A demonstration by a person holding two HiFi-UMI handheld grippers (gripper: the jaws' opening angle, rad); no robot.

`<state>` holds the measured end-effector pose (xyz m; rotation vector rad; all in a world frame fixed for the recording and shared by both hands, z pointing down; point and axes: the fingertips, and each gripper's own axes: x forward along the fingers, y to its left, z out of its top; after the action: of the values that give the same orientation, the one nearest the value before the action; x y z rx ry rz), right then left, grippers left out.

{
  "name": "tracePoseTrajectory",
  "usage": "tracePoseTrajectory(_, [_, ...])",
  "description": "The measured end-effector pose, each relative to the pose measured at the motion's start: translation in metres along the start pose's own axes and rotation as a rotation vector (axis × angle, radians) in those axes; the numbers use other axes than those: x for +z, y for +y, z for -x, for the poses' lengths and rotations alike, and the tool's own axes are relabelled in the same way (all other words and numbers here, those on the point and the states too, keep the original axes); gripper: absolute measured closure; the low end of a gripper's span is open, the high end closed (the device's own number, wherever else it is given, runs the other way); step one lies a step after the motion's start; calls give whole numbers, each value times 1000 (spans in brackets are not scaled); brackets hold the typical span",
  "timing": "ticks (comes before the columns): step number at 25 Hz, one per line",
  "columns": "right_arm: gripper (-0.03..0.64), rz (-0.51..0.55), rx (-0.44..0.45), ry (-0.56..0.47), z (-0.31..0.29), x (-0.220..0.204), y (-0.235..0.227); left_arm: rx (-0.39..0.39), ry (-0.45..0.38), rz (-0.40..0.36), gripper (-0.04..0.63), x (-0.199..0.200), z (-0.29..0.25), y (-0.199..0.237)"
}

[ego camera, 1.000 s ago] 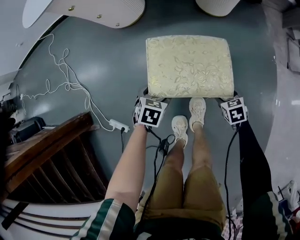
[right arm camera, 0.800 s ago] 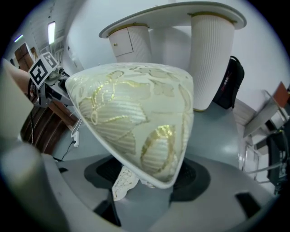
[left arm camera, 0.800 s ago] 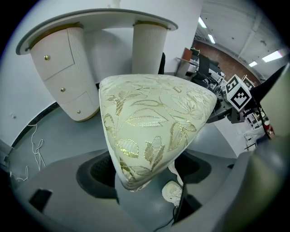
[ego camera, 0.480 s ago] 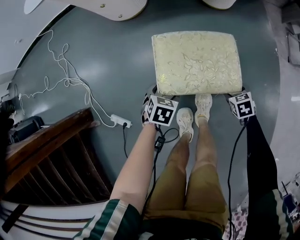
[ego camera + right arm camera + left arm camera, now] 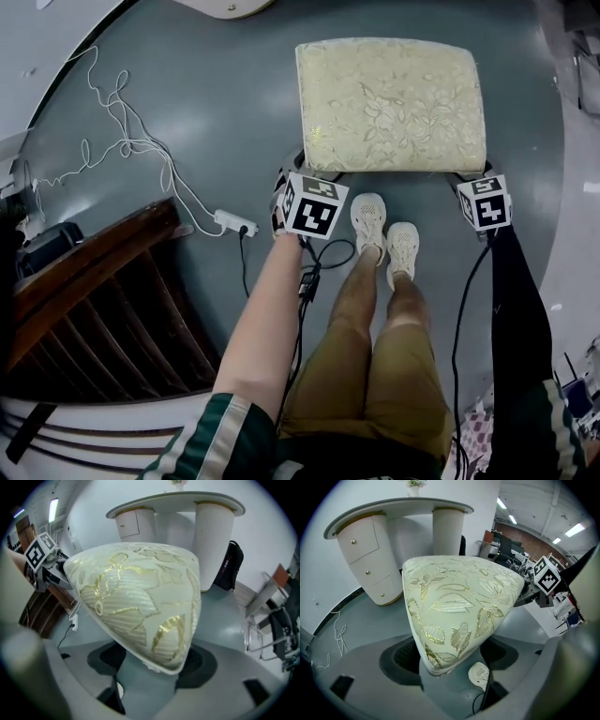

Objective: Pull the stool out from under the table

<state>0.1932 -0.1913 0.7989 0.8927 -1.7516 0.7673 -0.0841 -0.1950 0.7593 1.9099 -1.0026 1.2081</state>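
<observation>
— Where's the stool?

— The stool [image 5: 389,103] stands on the grey floor [image 5: 216,112], out in the open. The white table [image 5: 370,545] rises beyond the stool's far side, apart from it.

— Which way does it lie?

— Its long axis runs left to right across the head view, with one long edge turned to the person's shoes [image 5: 368,220], which stand just beside it. The cushion [image 5: 454,602] is cream brocade with gold leaves.

— And the grip?

— The left hand-held gripper [image 5: 302,176] is clamped on the stool's near-left corner, and the right hand-held gripper [image 5: 472,178] on its near-right corner. In each gripper view the cushion corner sits wedged between the jaws.

— Any markings?

— Black-and-white square patterns on each gripper's cube [image 5: 312,204].

— What else is round it?

— Left of the stool lies a white power strip [image 5: 234,223], with a thin white cable [image 5: 122,141] looping over the floor. Further left of the stool, toward the person, is a dark wooden frame [image 5: 84,281].
</observation>
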Motion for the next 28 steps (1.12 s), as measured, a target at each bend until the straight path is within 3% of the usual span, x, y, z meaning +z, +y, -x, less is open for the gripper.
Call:
tracePoseTrajectory(11, [287,-11,51,-6,2,-4,6,27,8,22,199,1,12,-3])
tracePoseTrajectory(28, [287,0,105,65,18,2,5,20,94,69,201,5,30,-9])
